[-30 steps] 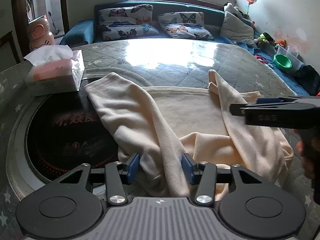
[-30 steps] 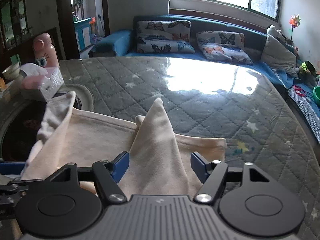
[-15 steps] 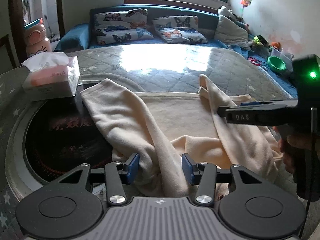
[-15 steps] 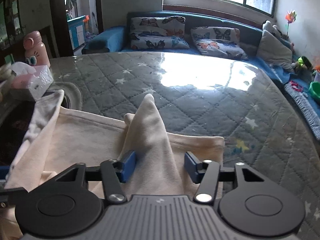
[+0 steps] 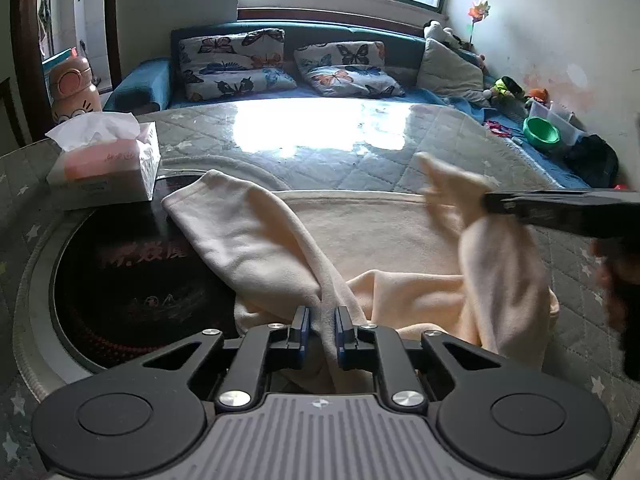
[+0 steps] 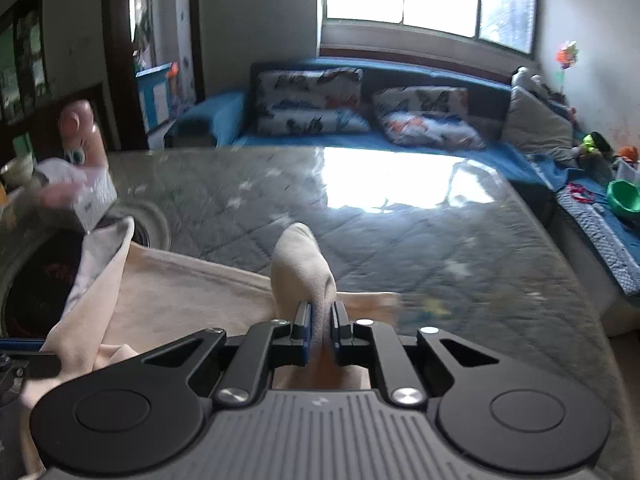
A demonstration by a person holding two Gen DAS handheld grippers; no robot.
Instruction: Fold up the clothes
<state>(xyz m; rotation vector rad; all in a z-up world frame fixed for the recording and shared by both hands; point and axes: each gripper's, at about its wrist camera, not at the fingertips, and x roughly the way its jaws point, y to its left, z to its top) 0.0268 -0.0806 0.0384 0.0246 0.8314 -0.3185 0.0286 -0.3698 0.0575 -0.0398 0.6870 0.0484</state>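
Observation:
A cream long-sleeved garment (image 5: 360, 232) lies spread on the quilted grey table cover (image 5: 340, 152). Its left sleeve (image 5: 248, 240) runs back into my left gripper (image 5: 320, 332), whose jaws are closing and pinch the cloth between the blue pads. In the right wrist view my right gripper (image 6: 320, 328) is also closing, its pads pressed on the other sleeve (image 6: 300, 264), whose cuff stands up in front of it. From the left wrist view that right gripper (image 5: 490, 202) holds its sleeve (image 5: 500, 272) lifted off the table, blurred by motion.
A tissue box (image 5: 104, 164) and a pink bottle (image 5: 74, 88) stand at the far left. A round black hob (image 5: 120, 280) is set into the table under the left sleeve. Behind the table is a blue sofa with butterfly cushions (image 5: 240, 64); a green bowl (image 5: 540, 134) sits at right.
Both grippers closed from open onto the sleeves between their pads. The right gripper rose with its sleeve, lifting it off the table. The left gripper stayed in place.

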